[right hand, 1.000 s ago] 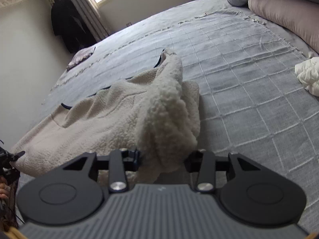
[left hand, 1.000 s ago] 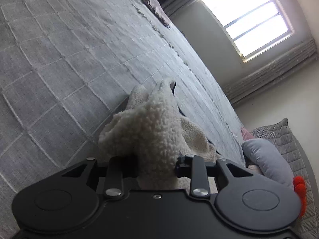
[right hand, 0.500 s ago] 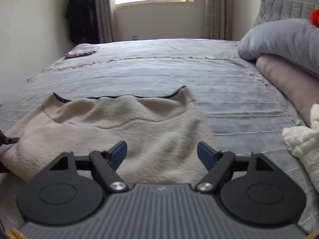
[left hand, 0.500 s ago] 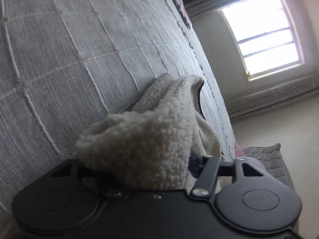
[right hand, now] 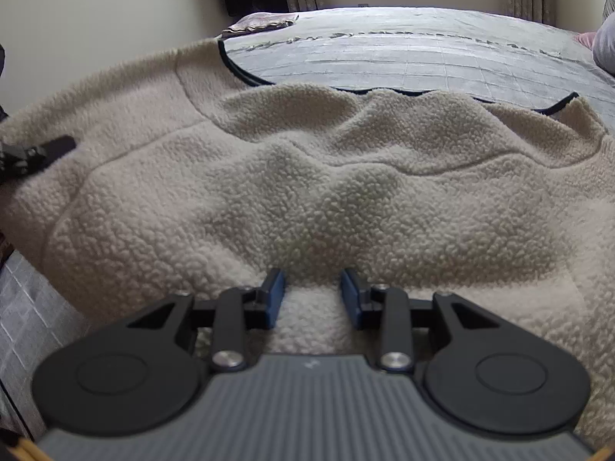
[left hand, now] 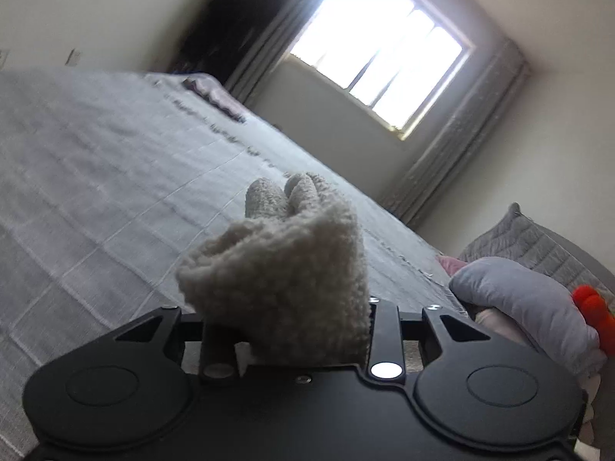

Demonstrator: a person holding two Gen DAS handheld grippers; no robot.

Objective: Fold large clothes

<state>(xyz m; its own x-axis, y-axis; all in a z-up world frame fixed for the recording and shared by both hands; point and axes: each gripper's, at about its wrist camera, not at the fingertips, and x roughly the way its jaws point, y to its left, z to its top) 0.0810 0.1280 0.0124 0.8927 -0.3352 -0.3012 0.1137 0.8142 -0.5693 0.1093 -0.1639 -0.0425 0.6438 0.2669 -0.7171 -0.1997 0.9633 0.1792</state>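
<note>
A cream fleece garment (right hand: 307,176) with dark trim lies spread over the grey quilted bed cover (right hand: 423,50). My right gripper (right hand: 313,294) points down at its near edge. Its jaws are closing, and a ridge of fleece fills the gap between the blue pads (right hand: 275,296). In the left wrist view a bunched corner of the fleece (left hand: 284,269) stands up between the fingers of my left gripper (left hand: 300,319). Those jaws are closing on it and the pads are hidden by the pile. A black finger of the left gripper (right hand: 38,151) shows at the garment's left edge.
The bed cover (left hand: 96,192) stretches away to a window (left hand: 376,73) with curtains. A grey pillow (left hand: 519,296) and a red-orange thing (left hand: 592,307) lie at the right. A small folded cloth (right hand: 261,23) sits at the far corner, and dark clothing (left hand: 230,27) hangs on the wall.
My right gripper let go of the lifted fleece, opened wide, dropped to the garment's near edge and closed. The garment now lies spread out. My left gripper rolled and rose, keeping its bunch of fleece.
</note>
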